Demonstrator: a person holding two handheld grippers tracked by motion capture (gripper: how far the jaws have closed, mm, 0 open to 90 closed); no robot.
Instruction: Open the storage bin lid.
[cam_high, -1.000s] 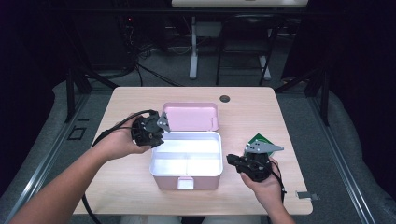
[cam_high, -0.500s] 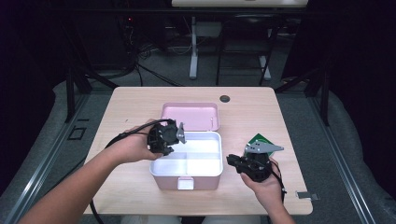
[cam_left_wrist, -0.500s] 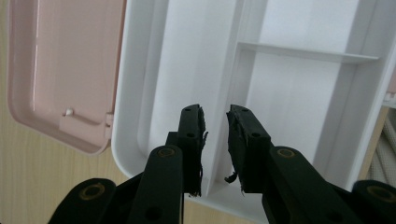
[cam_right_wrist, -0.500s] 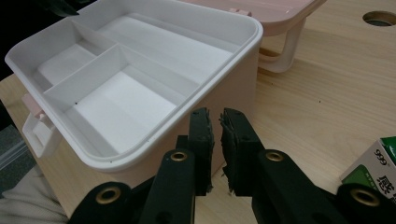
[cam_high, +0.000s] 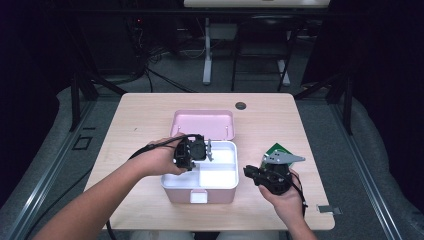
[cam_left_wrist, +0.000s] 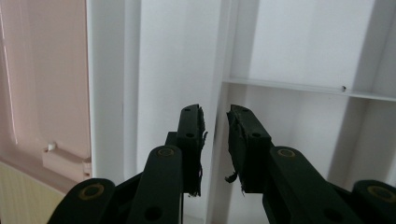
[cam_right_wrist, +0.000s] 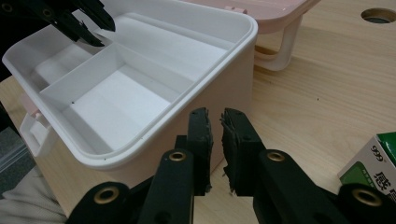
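A dark room with cables and stand legs behind, and in front of me a pale wooden tabletop (cam_high: 140, 120) carrying the white box (cam_high: 220, 175) with its pink lid (cam_high: 202, 124) swung open behind it. A second ago my left gripper (cam_high: 209, 149) sat at the box's left edge near the lid; it has since moved right and now hangs over the box's rear compartments. In the left gripper view its fingers (cam_left_wrist: 191, 140) stand a narrow gap apart, holding nothing, on either side of the white divider wall (cam_left_wrist: 219, 93) inside the box (cam_left_wrist: 299, 56); whether they touch the wall I can't tell. My right gripper (cam_high: 248, 172) has stayed put just beside the box's right wall, with the green carton (cam_high: 277, 150) close behind it. Its fingers (cam_right_wrist: 201, 140) are nearly together, only a slit between them, gripping nothing, pointing at the box's outer wall (cam_right_wrist: 219, 88) above the wood, the carton (cam_right_wrist: 371, 163) at the view's right edge.
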